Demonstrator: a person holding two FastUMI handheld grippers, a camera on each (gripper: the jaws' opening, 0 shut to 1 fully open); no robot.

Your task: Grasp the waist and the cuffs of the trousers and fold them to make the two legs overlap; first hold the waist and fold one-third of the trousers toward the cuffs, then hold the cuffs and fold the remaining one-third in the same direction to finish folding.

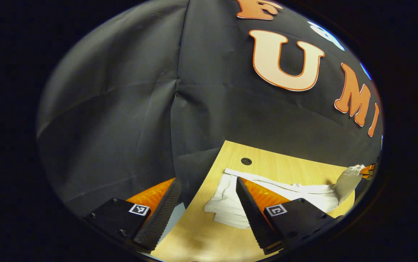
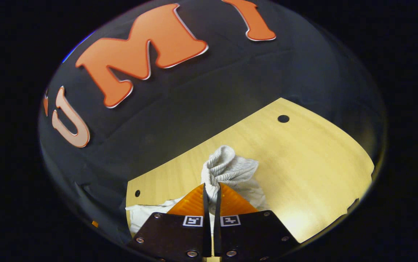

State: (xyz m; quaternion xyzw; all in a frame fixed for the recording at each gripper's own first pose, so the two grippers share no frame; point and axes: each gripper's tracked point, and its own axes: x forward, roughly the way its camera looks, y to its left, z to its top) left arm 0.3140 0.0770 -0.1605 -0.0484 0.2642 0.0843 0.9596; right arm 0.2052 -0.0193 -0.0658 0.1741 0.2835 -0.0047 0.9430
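White trousers, one end pinched and lifted off the table

The trousers (image 1: 289, 191) lie strung across the wooden table (image 2: 314, 153); the right gripper (image 2: 211, 198) has its fingers pressed tight on a ribbed bunch, probably a cuff, raising it ready to fold. The left gripper (image 1: 209, 214) hangs above the near-left end, fingers spread wide, nothing between them. No legible label on the cloth.
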